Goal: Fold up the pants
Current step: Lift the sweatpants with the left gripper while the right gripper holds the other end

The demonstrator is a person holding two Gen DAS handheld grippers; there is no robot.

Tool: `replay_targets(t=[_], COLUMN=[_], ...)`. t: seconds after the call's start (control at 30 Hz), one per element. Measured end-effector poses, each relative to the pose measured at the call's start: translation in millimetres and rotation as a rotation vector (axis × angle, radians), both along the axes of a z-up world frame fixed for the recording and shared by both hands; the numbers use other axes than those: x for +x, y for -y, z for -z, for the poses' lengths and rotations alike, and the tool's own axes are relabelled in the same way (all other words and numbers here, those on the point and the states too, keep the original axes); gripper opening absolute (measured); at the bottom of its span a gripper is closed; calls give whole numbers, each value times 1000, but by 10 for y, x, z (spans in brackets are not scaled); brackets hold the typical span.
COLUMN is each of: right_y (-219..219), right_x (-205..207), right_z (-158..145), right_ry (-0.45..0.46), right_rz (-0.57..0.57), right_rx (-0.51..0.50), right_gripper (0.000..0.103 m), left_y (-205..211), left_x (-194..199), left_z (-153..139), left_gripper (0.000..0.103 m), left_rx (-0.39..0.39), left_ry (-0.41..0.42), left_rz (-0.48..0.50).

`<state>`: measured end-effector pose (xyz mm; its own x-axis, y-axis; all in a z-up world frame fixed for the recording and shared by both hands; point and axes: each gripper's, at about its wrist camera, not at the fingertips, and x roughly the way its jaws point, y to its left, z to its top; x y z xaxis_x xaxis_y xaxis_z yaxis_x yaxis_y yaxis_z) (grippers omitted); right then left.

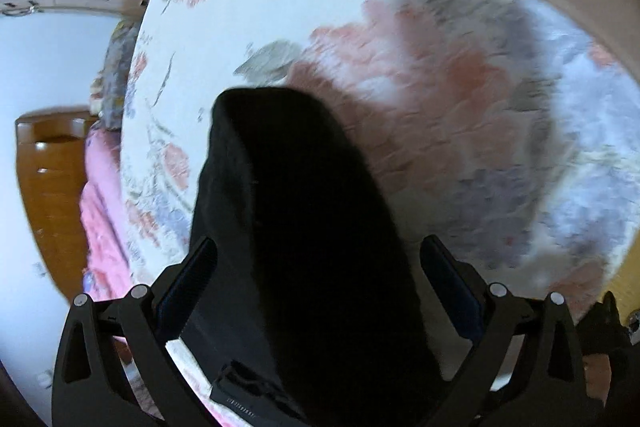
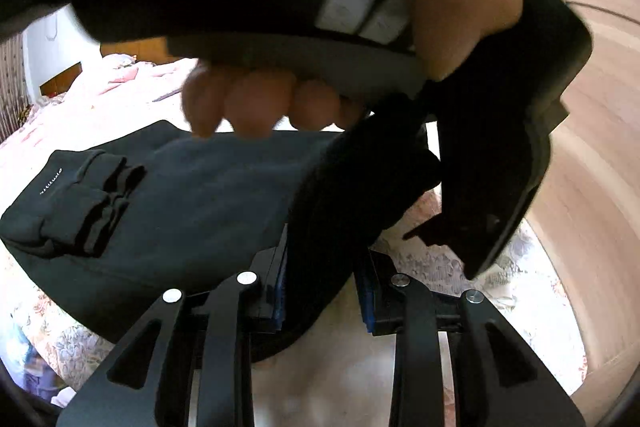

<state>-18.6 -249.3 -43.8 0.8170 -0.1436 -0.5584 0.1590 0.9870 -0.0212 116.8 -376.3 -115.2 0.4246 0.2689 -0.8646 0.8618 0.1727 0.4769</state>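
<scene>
The black pants lie partly folded on a floral bedspread, with the cuffs and a small white logo at the left. In the right wrist view my right gripper has its jaws close together on a raised fold of the pants. The left gripper body, held by a hand, fills the top of that view. In the left wrist view my left gripper is open wide, and a hanging fold of the black pants passes between its fingers without being clamped.
The floral bedspread covers the bed in the left wrist view. A pink blanket and a wooden headboard lie at the left. Wooden floor and a door are at the right of the right wrist view.
</scene>
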Motion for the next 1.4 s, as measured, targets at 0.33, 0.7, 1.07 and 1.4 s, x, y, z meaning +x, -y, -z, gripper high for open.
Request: replay_targets(t=[0.33, 0.7, 1.07, 1.4], right_y=[156, -852, -1206, -1738], right_x=[-285, -731, 72, 172], right_z=[15, -381, 72, 249], right_ry=[25, 239, -69, -53], right_rz=[5, -432, -166, -65], right_rx=[183, 113, 158, -313], right_gripper=[97, 97, 97, 97], left_y=[-373, -1374, -2691, -4820], left_x=[225, 393, 558, 690], left_z=[-362, -1418, -2113, -2095], left_gripper=[24, 23, 22, 22], left_rx=[-171, -481, -808, -1109], left_ry=[-116, -106, -112, -103], left_rz=[-89, -233, -390, -625])
